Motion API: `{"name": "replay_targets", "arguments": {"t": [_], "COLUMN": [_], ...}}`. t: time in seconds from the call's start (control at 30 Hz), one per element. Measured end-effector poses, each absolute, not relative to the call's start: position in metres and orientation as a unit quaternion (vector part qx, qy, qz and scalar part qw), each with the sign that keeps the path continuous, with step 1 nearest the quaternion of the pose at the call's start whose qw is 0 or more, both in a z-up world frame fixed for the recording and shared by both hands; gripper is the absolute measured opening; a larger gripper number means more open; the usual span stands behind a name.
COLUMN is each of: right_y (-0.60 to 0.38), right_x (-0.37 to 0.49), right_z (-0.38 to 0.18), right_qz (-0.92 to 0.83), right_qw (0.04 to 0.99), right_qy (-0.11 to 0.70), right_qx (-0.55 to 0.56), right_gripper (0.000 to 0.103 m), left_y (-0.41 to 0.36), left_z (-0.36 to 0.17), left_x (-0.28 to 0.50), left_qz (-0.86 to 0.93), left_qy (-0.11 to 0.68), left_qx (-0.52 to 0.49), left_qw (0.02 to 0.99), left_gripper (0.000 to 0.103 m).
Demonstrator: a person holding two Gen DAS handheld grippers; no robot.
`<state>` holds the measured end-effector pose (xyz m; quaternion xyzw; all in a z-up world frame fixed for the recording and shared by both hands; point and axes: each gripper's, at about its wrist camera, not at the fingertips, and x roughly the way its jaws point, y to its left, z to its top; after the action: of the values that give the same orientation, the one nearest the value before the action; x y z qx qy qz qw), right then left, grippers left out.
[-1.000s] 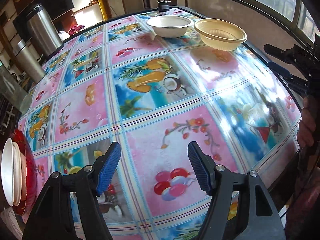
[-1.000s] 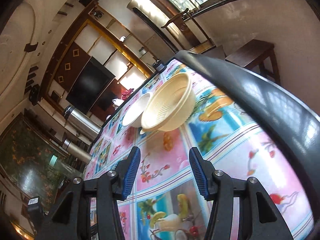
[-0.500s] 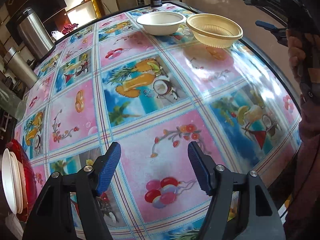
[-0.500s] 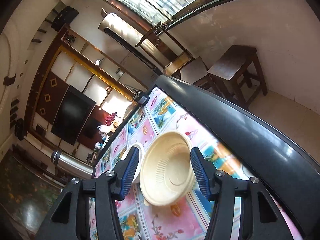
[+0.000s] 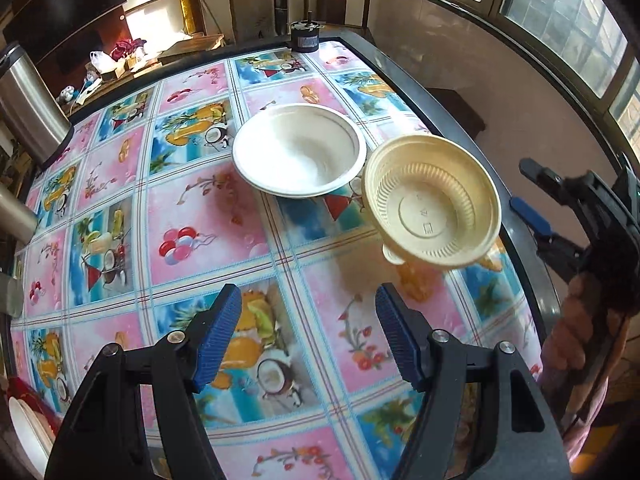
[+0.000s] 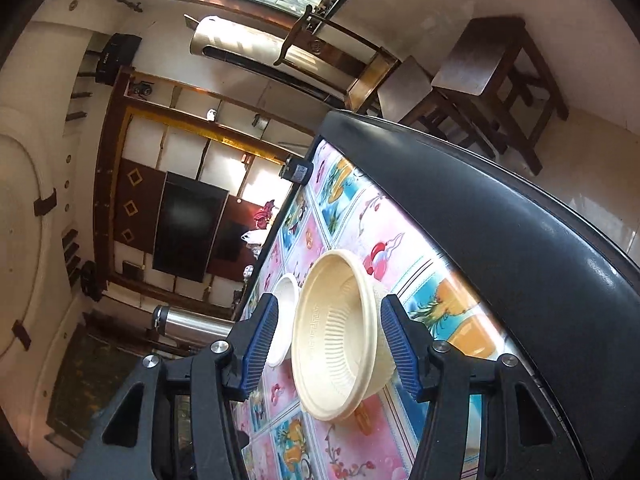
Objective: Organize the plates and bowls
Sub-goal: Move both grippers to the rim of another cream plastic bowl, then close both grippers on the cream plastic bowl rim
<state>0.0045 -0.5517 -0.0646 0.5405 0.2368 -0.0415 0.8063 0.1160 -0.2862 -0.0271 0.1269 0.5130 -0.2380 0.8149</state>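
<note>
The table (image 5: 208, 216) fills most of the left wrist view, its cloth a grid of pink and blue fruit-and-flower panels inside a dark rim; in the right wrist view only a slanting strip of that cloth shows, with the black rim sweeping across the right half of the frame. The right wrist view alone shows the room behind: a dark wall screen (image 6: 186, 226) at centre left and a wooden stool (image 6: 496, 80) in the upper right. The left wrist view alone shows a steel flask (image 5: 28, 108) at the left edge and a stack of plates (image 5: 28, 436) in the lower left corner, white lying on red. The white bowl (image 5: 298, 150) sits upright on the cloth at upper centre, fully seen there, while the right wrist view catches only a sliver of it behind the left finger. Just right of it, close by, the cream ribbed bowl (image 5: 432, 204) stands on the cloth near the rim. In the right wrist view that bowl lies between the spread blue pads of the right gripper (image 6: 328, 344), neither pad visibly touching it. The left gripper (image 5: 308, 336) at the bottom of its own frame hangs over bare cloth, fingers apart and holding nothing. A hand (image 5: 576, 328) grasps the right gripper's handle at the right edge.
</note>
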Motion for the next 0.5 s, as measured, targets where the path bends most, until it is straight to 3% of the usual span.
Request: {"name": "replay_targets", "arguments": {"t": [0.5], "right_y": [-0.549], "right_x": [0.019], "right_z": [-0.070], "right_qz": [-0.047], "right_qw": [0.799], "right_qy": [0.255], "right_qx": [0.542], "right_gripper": [0.057], "left_y": [-0.334], "left_z": [-0.066], "left_x": [0.155], "left_qz": [-0.240], "left_qy": [0.587], "left_qx": [0.025], "left_qw": [0.773], "left_gripper": [0.069]}}
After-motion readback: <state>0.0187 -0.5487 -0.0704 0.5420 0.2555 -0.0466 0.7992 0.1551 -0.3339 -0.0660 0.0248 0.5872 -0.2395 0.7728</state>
